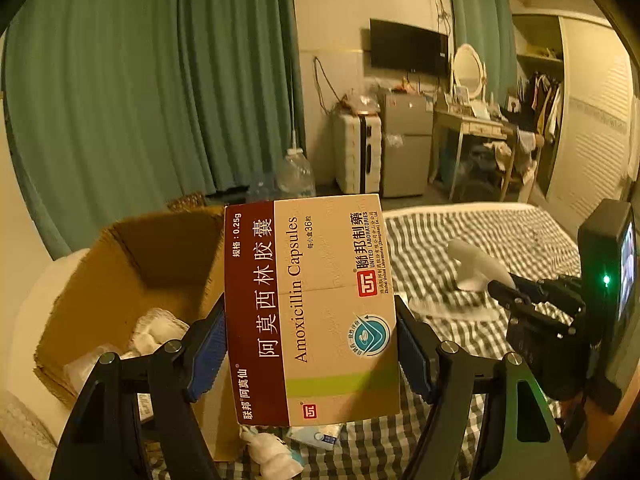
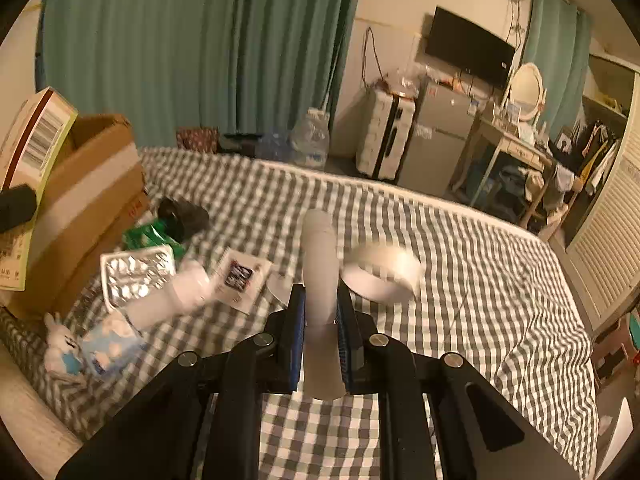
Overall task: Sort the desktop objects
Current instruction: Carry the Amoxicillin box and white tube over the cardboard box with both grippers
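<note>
My left gripper (image 1: 310,336) is shut on a tan and maroon amoxicillin capsule box (image 1: 312,304), held up beside the open cardboard box (image 1: 132,276) on its left. The capsule box also shows at the far left of the right wrist view (image 2: 30,160). My right gripper (image 2: 319,320) is shut on a white tube (image 2: 320,280), held above the checked bedspread (image 2: 460,280). The right gripper shows in the left wrist view (image 1: 500,286) at the right.
On the bedspread lie a white tape roll (image 2: 380,276), a blister pack (image 2: 138,272), a white bottle (image 2: 176,296), a green packet (image 2: 150,236), a black object (image 2: 184,212), a card (image 2: 240,276), a tissue pack (image 2: 108,340) and a small bunny toy (image 2: 60,348). The cardboard box holds white wads (image 1: 156,332).
</note>
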